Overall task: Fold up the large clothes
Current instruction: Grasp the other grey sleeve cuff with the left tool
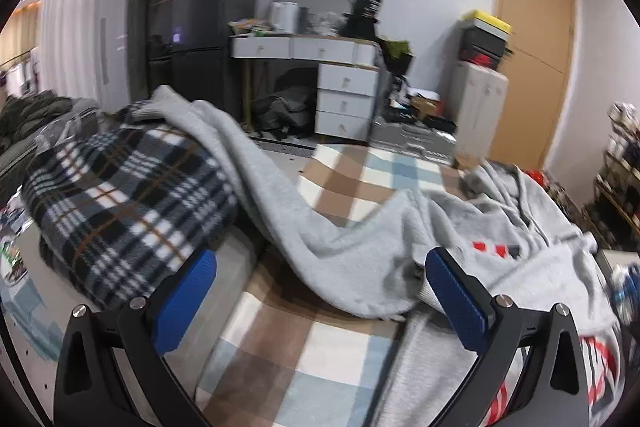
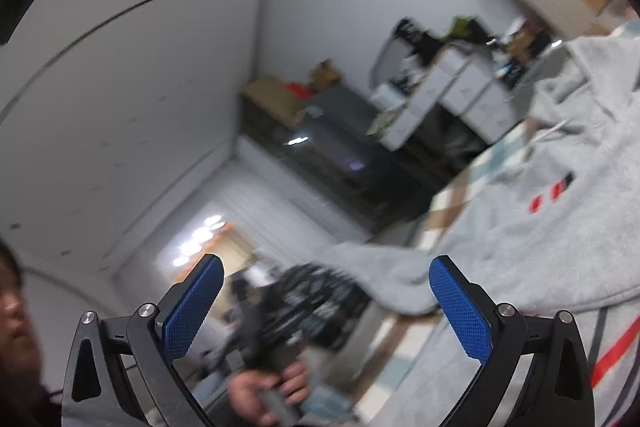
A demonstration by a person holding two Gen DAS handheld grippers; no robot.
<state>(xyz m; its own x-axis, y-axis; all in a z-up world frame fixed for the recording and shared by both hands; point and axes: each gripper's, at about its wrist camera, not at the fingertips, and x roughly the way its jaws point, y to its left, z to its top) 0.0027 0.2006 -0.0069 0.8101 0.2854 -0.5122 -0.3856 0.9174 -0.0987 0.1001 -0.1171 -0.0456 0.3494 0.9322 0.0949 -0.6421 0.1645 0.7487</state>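
Fleecy grey sweatshirt (image 1: 304, 227), fuzzy plaid blanket (image 1: 132, 203), textured blue fingers (image 1: 456, 299)

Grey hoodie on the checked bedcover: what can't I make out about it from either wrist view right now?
- Left wrist view: the grey fleece hoodie has one sleeve end hidden over the plaid blanket; its lower red print is cut off behind the claw.
- Right wrist view: motion blur smears the hoodie, and its right side leaves the frame.

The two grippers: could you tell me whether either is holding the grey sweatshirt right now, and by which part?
Nothing is held. The left gripper and right gripper both stand open and empty; the grey sweatshirt lies loose.
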